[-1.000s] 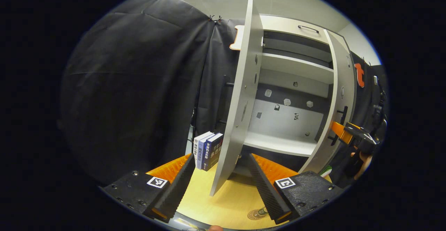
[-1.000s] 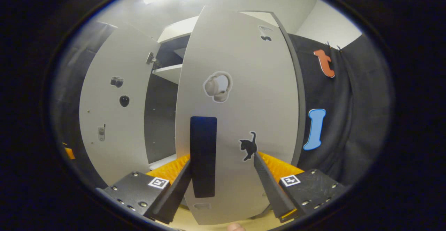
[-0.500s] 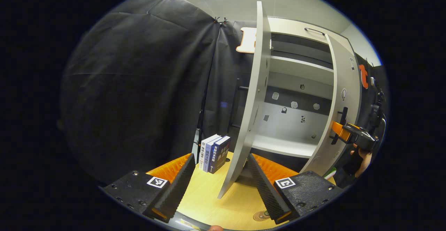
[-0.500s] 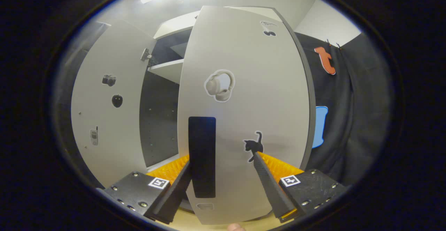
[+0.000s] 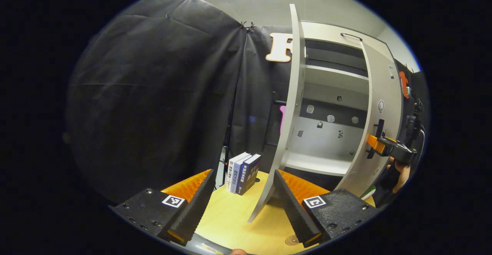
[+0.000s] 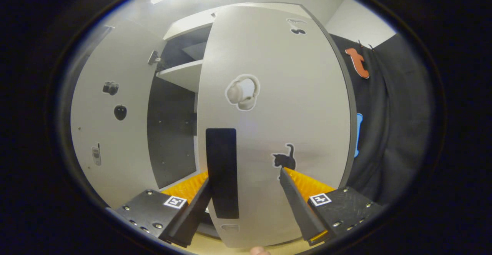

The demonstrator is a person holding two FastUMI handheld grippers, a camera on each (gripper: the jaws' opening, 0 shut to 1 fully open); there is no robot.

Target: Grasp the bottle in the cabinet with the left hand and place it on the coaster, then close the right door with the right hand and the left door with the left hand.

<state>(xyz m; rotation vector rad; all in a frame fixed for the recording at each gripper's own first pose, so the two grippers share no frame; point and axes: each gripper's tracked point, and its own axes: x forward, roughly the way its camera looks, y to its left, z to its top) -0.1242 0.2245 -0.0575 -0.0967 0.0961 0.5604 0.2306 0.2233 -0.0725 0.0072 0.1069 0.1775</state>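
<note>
In the left gripper view my left gripper [image 5: 244, 174] is open and holds nothing. It hovers over the wooden tabletop, just in front of the left door [image 5: 292, 112], which I see edge-on. The coaster [image 5: 292, 240] peeks out beside my right finger, partly hidden. Farther off, the right gripper [image 5: 384, 145] rests against the right door [image 5: 380, 105]. In the right gripper view my right gripper [image 6: 245, 176] is open, its tips at the right door's face [image 6: 269, 93]. The black handle [image 6: 222, 172] stands between the fingers, close to the left one. The left door [image 6: 107, 132] stands open.
Three books [image 5: 244, 168] stand upright on the table left of the cabinet. The cabinet's lower shelf [image 5: 319, 162] is bare. Black cloth hangs on the left and behind. A hand [image 5: 398, 174] holds the right gripper.
The right door has swung further toward the cabinet with the right gripper against it. The left gripper's view has shifted, so the left door and books sit further right.
</note>
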